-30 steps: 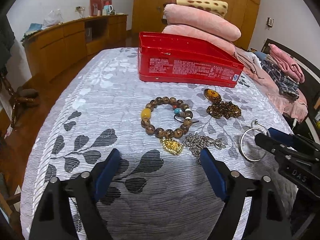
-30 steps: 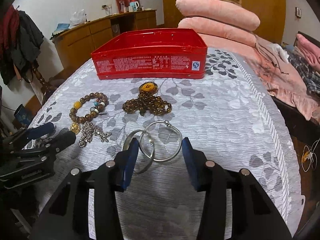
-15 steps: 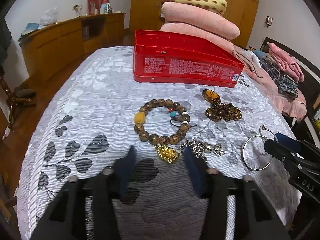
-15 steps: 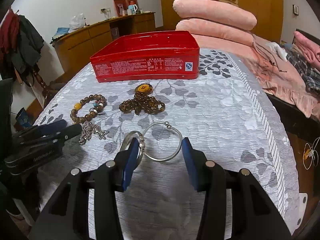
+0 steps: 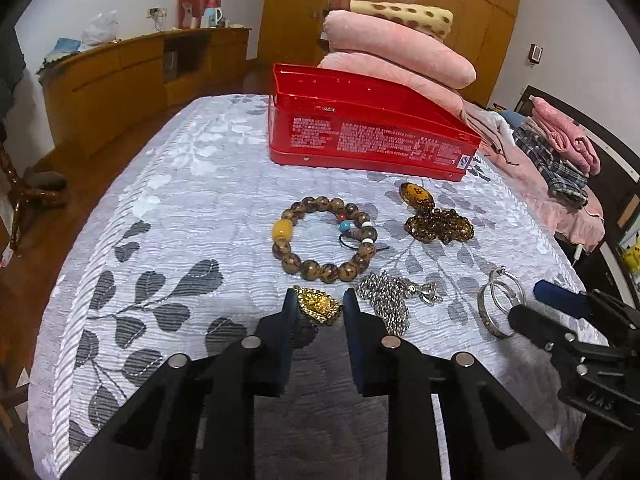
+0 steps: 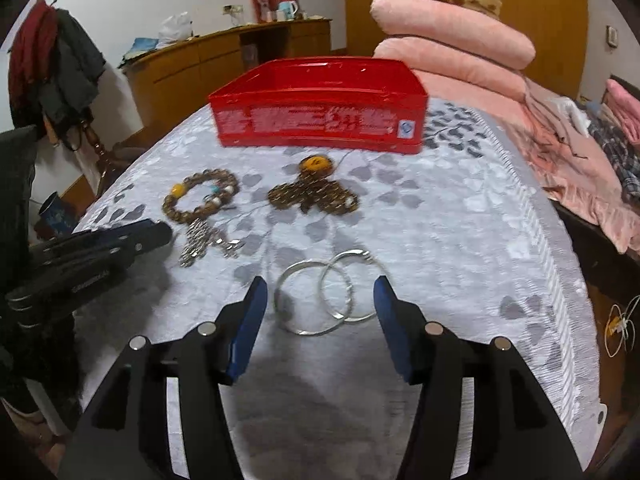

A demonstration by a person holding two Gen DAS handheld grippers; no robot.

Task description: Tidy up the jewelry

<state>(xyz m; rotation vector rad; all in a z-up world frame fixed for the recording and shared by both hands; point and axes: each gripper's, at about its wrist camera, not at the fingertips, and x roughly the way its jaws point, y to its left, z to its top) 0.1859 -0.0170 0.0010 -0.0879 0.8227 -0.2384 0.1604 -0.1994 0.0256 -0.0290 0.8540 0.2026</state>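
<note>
Our left gripper (image 5: 319,307) has just narrowed onto the gold pendant (image 5: 318,305) on the bed, while our right gripper (image 6: 319,305) has just widened around the bangles (image 6: 329,292), ready for the tin (image 5: 372,136).

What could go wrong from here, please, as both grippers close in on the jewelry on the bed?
The left gripper has just been closing around the gold pendant; if it joins the silver chain, that may drag and snag the bead bracelet. The right gripper, its jaws just widened, straddles two overlapping silver bangles; one may slip free.
</note>
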